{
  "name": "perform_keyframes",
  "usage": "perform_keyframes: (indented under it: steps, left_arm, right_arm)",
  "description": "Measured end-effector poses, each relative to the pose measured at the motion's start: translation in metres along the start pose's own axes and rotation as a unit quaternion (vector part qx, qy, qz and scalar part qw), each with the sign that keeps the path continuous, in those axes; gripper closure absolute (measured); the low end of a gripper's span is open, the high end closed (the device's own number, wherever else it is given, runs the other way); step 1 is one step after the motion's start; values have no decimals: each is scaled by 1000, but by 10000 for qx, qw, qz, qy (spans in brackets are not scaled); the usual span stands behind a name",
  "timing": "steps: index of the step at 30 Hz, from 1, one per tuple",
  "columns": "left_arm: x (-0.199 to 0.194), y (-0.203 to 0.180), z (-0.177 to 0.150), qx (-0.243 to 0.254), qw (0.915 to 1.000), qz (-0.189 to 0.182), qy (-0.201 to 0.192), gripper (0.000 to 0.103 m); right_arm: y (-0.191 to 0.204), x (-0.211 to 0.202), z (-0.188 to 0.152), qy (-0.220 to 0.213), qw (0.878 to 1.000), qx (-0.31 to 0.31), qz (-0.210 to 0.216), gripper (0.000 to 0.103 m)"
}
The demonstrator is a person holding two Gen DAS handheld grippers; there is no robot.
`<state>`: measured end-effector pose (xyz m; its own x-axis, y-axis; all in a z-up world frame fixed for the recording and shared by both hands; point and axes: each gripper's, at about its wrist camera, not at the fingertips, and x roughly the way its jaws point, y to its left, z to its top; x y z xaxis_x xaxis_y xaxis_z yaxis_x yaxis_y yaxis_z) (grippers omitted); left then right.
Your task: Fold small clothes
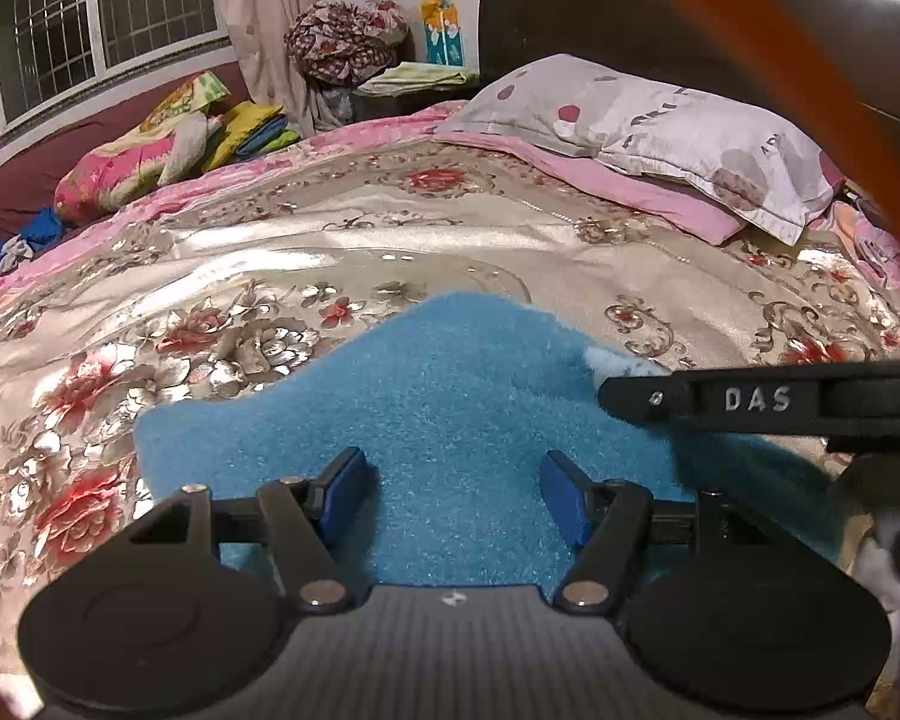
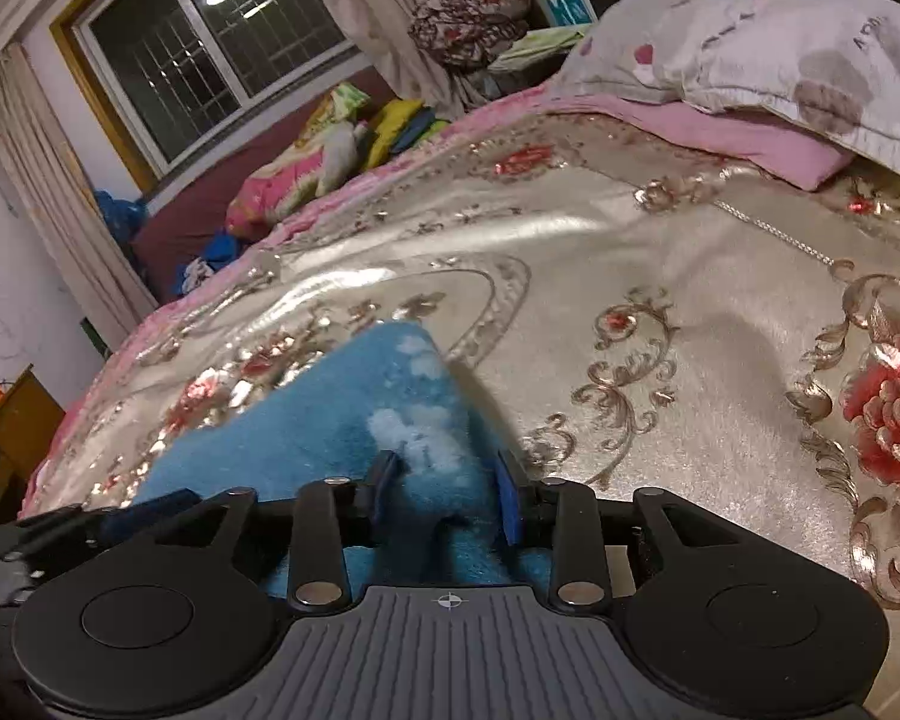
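Note:
A small fuzzy blue garment [image 1: 450, 396] with white patches lies on the floral bedspread [image 1: 330, 252]. My left gripper [image 1: 453, 495] is open, its blue-padded fingers spread just above the cloth's near part. My right gripper [image 2: 447, 495] has its fingers on either side of a raised fold of the same blue garment [image 2: 330, 414] with a gap still showing, so it is open around the cloth. The right gripper's black finger marked DAS [image 1: 750, 402] shows in the left wrist view at the cloth's right edge.
A grey patterned pillow [image 1: 660, 132] on a pink pillow [image 1: 630, 186] lies at the far right by a dark headboard [image 1: 660, 6]. Folded bedding [image 1: 150, 150] and a cloth bundle [image 1: 345, 39] sit at the far side under the window [image 1: 102, 18].

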<state>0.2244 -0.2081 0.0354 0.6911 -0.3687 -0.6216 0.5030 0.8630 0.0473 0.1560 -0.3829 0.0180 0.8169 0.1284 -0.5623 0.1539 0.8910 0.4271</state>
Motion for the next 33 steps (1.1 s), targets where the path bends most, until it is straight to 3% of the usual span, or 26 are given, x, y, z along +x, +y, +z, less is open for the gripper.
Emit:
perform_keyframes:
  steps: [6, 8, 10, 12, 16, 19, 22, 25, 33]
  left_arm:
    - [-39, 26, 2, -701, 9974, -130, -66, 34]
    - [-53, 39, -8, -953, 9954, -118, -46, 34]
    - [-63, 50, -23, -1214, 9925, -122, 19, 34]
    - [-65, 60, -40, -1568, 9872, -273, 125, 30]
    - [-55, 68, -55, -2092, 9755, -627, 260, 29]
    - [-43, 59, -50, -1917, 9791, -609, 300, 20]
    - [-39, 50, -47, -1706, 9834, -518, 334, 19]
    - [-43, 58, -50, -1754, 9820, -573, 403, 19]
    - [-70, 89, -76, -1800, 9823, -104, 514, 19]
  right_arm:
    - [-9, 3, 2, 54, 9994, 307, 147, 70]
    - [-5, 1, 3, 41, 9999, 135, 92, 69]
    - [-1, 1, 3, 20, 10000, -19, -5, 64]
    - [-3, 3, 2, 35, 10000, -27, -53, 51]
    - [-23, 9, 4, 305, 9981, 469, 269, 43]
    - [-34, 17, 2, 475, 9934, 871, 580, 44]
    - [-41, 23, -1, 572, 9868, 1296, 779, 45]
    - [-36, 26, -4, 675, 9821, 1463, 978, 45]
    - [14, 35, -25, 1055, 9787, 1099, 1378, 43]
